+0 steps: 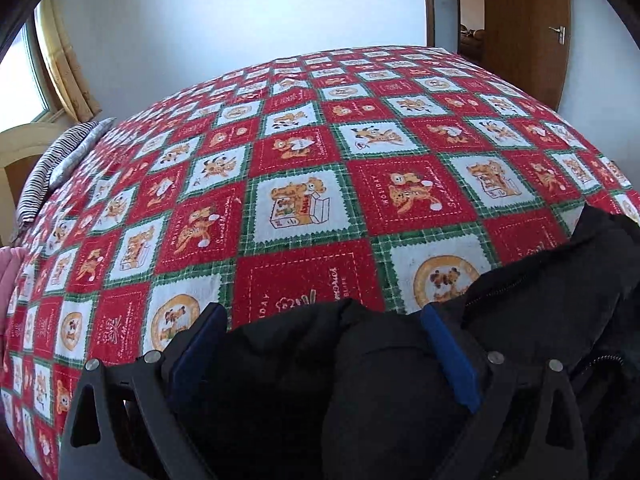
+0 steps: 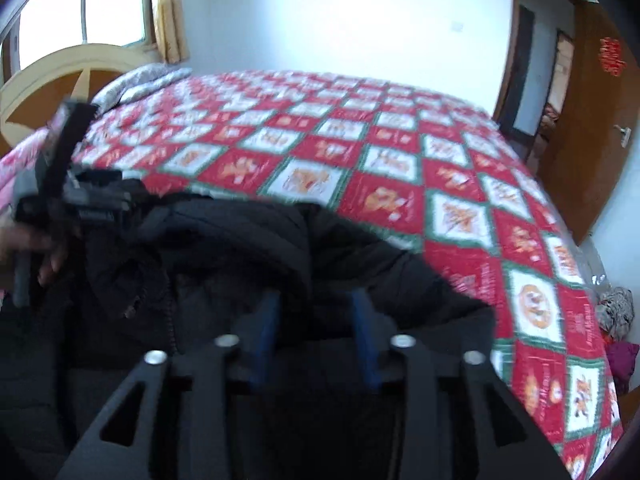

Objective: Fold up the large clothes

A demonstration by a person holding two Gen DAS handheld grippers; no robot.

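A black padded jacket (image 1: 380, 392) with a zipper lies bunched at the near edge of a bed under a red, white and green checked cover (image 1: 300, 200). My left gripper (image 1: 323, 312) stands wide open over it. A fold of the jacket bulges up between its blue pads (image 1: 452, 360), which do not squeeze it. In the blurred right wrist view the jacket (image 2: 224, 240) spreads across the lower left. My right gripper (image 2: 315, 300) hovers over it, jaws partly apart, with dark fabric under and between them. A hand (image 2: 24, 248) at the left edge holds the other tool.
The bed cover (image 2: 380, 200) stretches far ahead. A striped pillow (image 1: 52, 168) and a cream headboard (image 2: 60, 68) are at the left, beside a window. A wooden door (image 1: 524, 20) stands open at the right. Bundled clothes (image 2: 616, 312) lie on the floor at the right.
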